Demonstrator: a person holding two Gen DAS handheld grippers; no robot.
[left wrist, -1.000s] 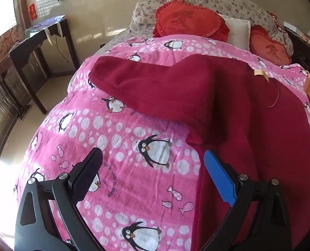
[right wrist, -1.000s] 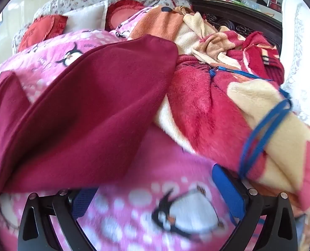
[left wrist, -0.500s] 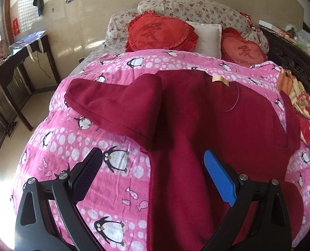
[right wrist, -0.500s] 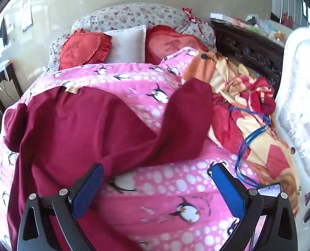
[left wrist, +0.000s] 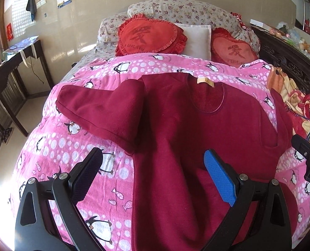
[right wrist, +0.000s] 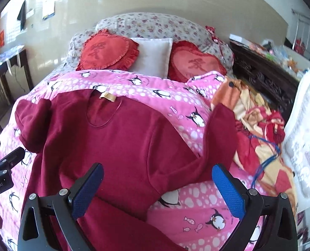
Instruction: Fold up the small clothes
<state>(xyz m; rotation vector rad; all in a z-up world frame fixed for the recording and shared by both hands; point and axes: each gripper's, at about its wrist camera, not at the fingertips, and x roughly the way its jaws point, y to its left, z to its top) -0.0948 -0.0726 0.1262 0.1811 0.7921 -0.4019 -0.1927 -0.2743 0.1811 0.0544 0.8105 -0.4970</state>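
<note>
A dark red fleece top [left wrist: 192,121] [right wrist: 121,138] lies spread flat on the pink penguin bedspread [left wrist: 71,146] [right wrist: 207,209], collar and tan label toward the pillows. Its left sleeve [left wrist: 104,113] is folded partly inward; its right sleeve [right wrist: 220,138] reaches toward a heap of blankets. My left gripper [left wrist: 153,173] hovers open above the top's lower left part, holding nothing. My right gripper [right wrist: 157,188] hovers open above the lower right part, also holding nothing. Each gripper shows at the edge of the other's view.
Two red heart cushions [left wrist: 150,35] [right wrist: 194,62], a white pillow [right wrist: 150,56] and floral pillows sit at the bed's head. A heap of orange, cream and red blankets [right wrist: 257,129] with a blue cord lies on the right. A dark wooden table [left wrist: 14,67] stands left of the bed.
Both grippers have pulled back and up from the bed, so the whole top now shows in each view. They stay open; the top has not visibly shifted.
</note>
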